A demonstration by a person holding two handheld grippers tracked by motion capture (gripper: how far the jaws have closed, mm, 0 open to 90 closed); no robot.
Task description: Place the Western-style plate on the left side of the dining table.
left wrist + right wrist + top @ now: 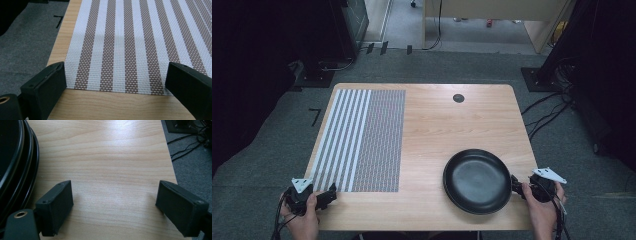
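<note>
Two claws sat ready at the near edge of the table (pixel 447 125), and nothing was gripped yet. Over at seven o'clock, the left claw (pixel 328 195) hovered wide open just short of the striped placemat (pixel 362 140), whose near hem lay between its jaws in the left gripper view. That mat lay flat across the table's left side, from eleven down to seven. Moving right, the black pan (pixel 477 181) rested at five o'clock, close to the near edge. Right beside its rim, the right claw (pixel 515 184) stood wide too, bare wood between its jaws. By my read, this was the approach step; next, the right claw needed to swing onto the pan's rim and close.
</note>
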